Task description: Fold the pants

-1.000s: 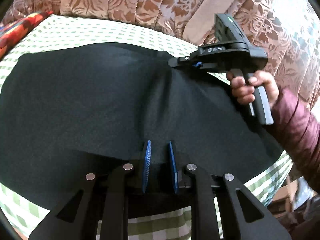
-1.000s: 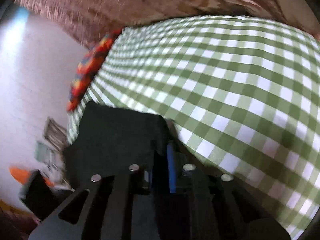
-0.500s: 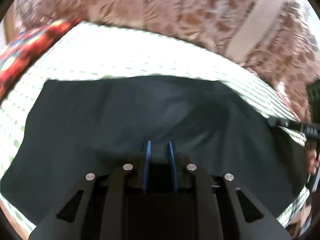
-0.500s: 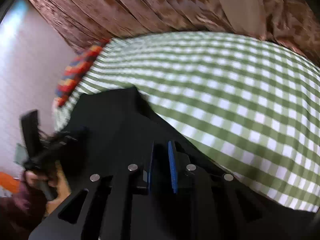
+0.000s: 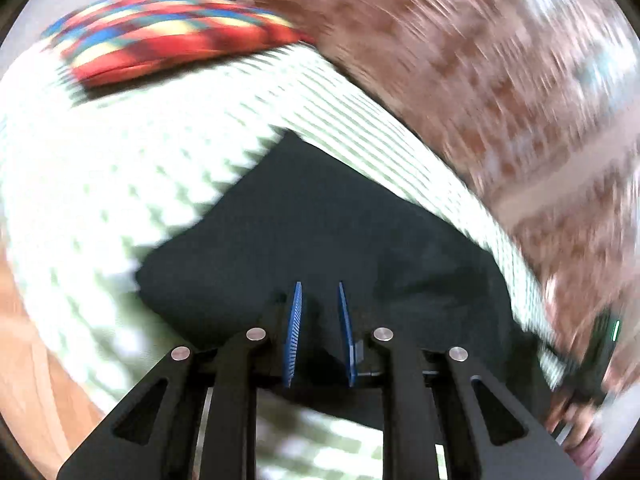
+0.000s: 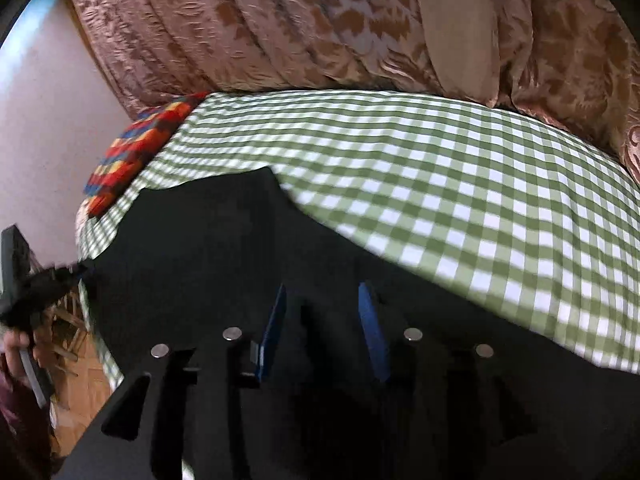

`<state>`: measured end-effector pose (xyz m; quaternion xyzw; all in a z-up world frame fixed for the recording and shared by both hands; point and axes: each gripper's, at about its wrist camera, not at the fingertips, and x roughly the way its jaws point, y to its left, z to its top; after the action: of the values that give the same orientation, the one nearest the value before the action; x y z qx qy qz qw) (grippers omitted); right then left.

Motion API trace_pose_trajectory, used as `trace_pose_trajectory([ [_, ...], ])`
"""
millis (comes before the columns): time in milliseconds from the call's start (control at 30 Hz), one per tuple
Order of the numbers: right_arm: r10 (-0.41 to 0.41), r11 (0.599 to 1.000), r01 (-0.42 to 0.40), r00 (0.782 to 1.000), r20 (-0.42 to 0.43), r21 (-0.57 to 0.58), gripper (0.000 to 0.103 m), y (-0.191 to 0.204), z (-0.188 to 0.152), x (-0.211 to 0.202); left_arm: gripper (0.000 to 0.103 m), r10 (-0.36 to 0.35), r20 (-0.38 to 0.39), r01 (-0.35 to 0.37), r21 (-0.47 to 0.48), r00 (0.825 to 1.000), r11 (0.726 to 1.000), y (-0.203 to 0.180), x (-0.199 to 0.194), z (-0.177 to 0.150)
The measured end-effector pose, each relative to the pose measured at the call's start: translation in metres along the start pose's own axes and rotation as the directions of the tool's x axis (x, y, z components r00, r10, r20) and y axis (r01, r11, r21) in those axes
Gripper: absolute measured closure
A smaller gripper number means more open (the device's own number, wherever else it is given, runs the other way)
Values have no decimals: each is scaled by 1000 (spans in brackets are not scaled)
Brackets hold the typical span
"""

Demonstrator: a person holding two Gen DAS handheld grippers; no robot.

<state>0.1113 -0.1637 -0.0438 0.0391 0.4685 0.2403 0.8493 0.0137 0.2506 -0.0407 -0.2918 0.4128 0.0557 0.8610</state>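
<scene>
Black pants (image 5: 304, 220) lie on a green checked cloth (image 5: 120, 160). My left gripper (image 5: 318, 292) is at their near edge, its blue pads close together with black fabric pinched between them. The view is blurred by motion. In the right wrist view the pants (image 6: 208, 232) spread from the left to under my right gripper (image 6: 322, 292). Its jaws are opening, the pads stand apart, and the fabric lies loose between and below them. The left gripper (image 6: 24, 280) shows at the far left edge, held by a hand in a dark red sleeve.
A red, blue and yellow cushion (image 5: 172, 32) lies at the far end of the checked cloth (image 6: 440, 200). Brown patterned curtains (image 6: 280, 20) hang behind it. A pale wall (image 6: 48, 120) and wooden floor (image 6: 80, 392) are on the left.
The left gripper swung across with the pants' edge, and the cushion came into its view. The right gripper's pads went from pinched on fabric to spread apart as it moved back.
</scene>
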Motion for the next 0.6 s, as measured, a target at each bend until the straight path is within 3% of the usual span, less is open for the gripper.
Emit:
trace_pose_trajectory([
  [67, 49, 999, -49, 999, -5, 2, 56, 10, -15, -8, 86, 18, 40, -14, -81, 999, 997, 28, -19, 7],
  [200, 108, 994, -108, 994, -31, 10, 54, 29, -42, -12, 86, 17, 48, -6, -222, 999, 975, 73, -38, 12],
  [600, 101, 995, -98, 991, -83, 32, 51, 44, -64, 2, 86, -66, -38, 51, -309, 997, 950, 75, 1, 1],
])
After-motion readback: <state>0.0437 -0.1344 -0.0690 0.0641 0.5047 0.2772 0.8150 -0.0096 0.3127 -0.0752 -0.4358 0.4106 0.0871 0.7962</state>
